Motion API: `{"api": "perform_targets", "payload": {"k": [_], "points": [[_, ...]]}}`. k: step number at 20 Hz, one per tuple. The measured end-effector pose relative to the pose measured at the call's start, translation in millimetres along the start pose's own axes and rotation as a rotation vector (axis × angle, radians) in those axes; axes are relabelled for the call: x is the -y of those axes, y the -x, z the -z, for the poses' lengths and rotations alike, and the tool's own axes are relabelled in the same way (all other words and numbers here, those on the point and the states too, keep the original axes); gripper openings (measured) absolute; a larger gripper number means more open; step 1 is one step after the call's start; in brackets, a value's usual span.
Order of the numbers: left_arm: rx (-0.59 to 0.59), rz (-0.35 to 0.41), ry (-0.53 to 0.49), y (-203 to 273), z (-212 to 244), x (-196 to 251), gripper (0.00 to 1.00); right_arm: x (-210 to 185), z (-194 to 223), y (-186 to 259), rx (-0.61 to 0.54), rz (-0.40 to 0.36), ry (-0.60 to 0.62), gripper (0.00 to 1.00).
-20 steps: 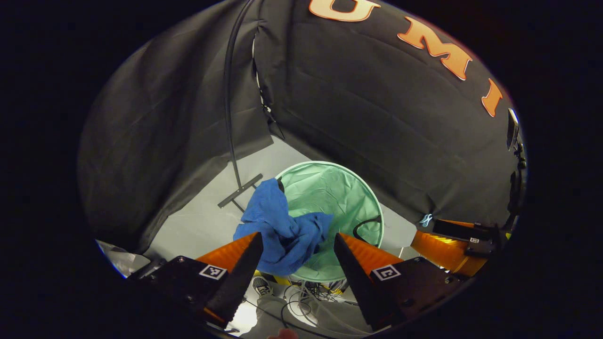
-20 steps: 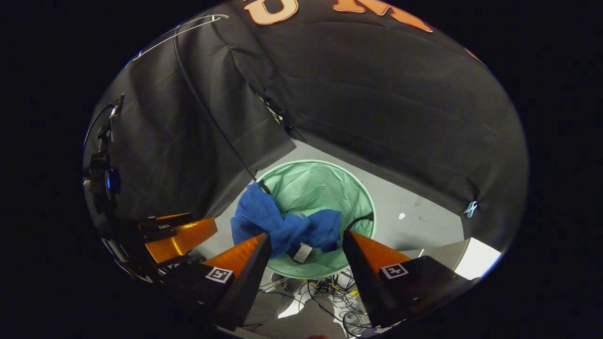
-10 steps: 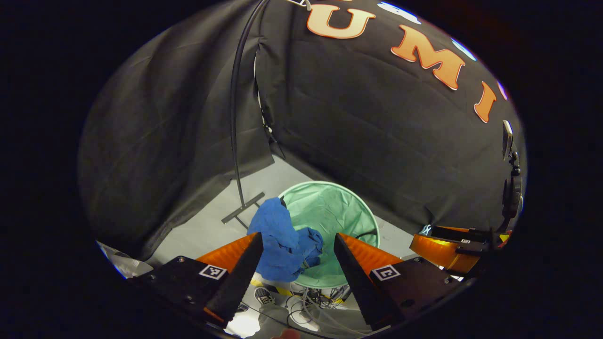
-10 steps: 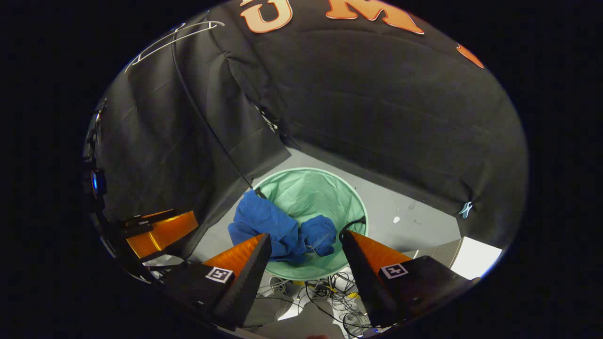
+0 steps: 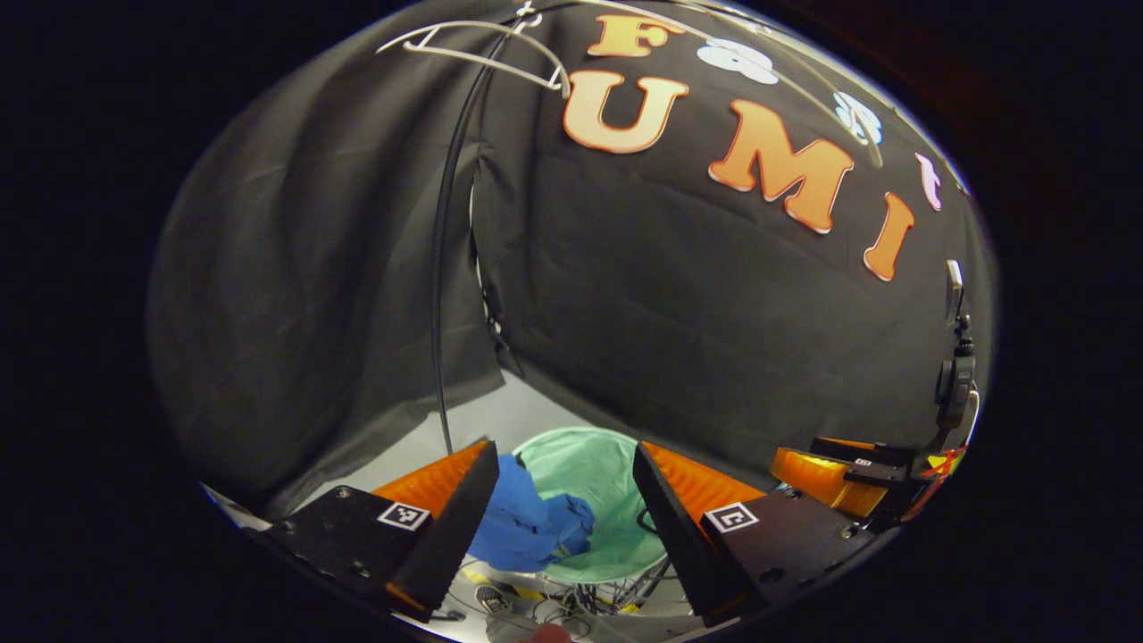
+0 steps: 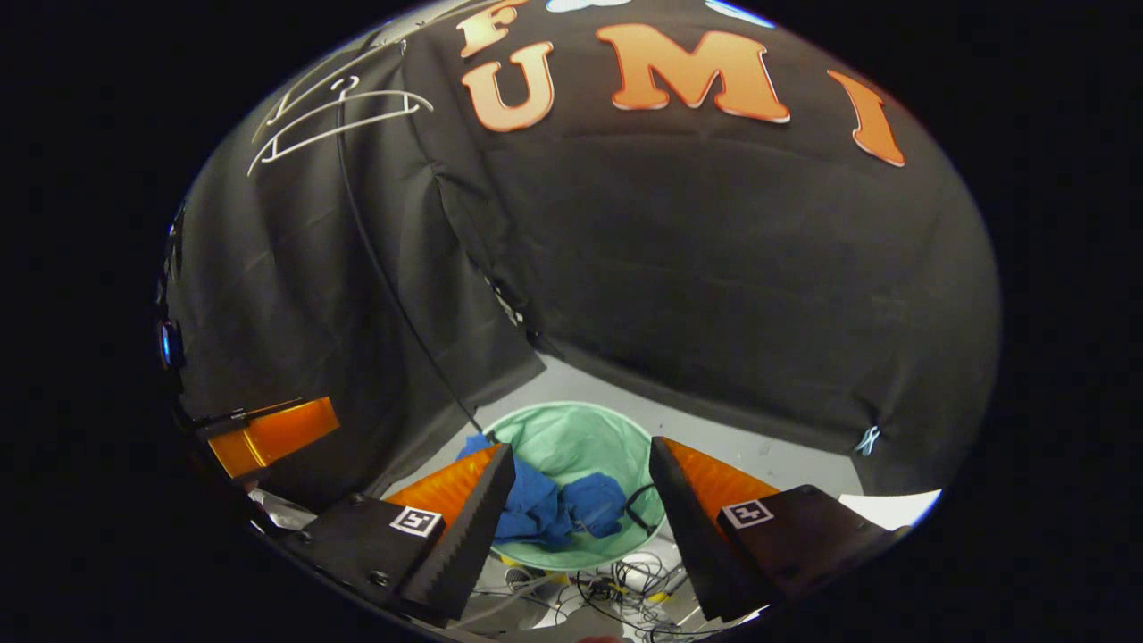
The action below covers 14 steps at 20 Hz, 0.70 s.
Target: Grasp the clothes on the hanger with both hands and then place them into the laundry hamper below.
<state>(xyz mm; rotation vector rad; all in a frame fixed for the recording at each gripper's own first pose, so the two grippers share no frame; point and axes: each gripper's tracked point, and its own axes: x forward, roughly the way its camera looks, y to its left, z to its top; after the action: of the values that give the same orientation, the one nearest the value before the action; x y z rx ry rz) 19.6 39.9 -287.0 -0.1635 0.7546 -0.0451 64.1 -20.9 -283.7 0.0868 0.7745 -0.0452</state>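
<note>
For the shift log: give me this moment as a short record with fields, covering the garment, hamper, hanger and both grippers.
garment: blue clothes draped over the hamper's near-left rim, partly inside
hamper: green laundry hamper on the grey floor, open top
hanger: white hanger up high, bare
left gripper: open, holds nothing
right gripper: open, holds nothing
stage: clothes released, not fully in

Your left gripper (image 5: 564,487) has two black serrated fingers (image 5: 446,527) backed in orange, on black blocks with small screws and square black-and-white markers. Your right gripper (image 6: 580,487) matches it, and its orange side shows at the left gripper view's right edge
</note>
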Motion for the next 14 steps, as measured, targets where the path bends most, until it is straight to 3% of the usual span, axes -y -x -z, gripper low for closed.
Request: {"api": "perform_targets", "payload": {"k": [9, 11, 14], "points": [[0.376, -0.018, -0.009, 77.3, -148.1, 11.9, 0.98, -9.0, -115.2, 81.7, 0.309, -0.047, 0.005, 0.98], [0.432, -0.032, -0.007, 93.3, -167.2, 13.1, 0.92, -5.7, -134.1, 99.1, 0.36, -0.044, 0.01, 0.98], [0.514, -0.053, -0.005, 114.1, -193.9, 8.7, 0.98, -1.0, -163.6, 124.5, 0.449, -0.025, 0.016, 0.98]]}}
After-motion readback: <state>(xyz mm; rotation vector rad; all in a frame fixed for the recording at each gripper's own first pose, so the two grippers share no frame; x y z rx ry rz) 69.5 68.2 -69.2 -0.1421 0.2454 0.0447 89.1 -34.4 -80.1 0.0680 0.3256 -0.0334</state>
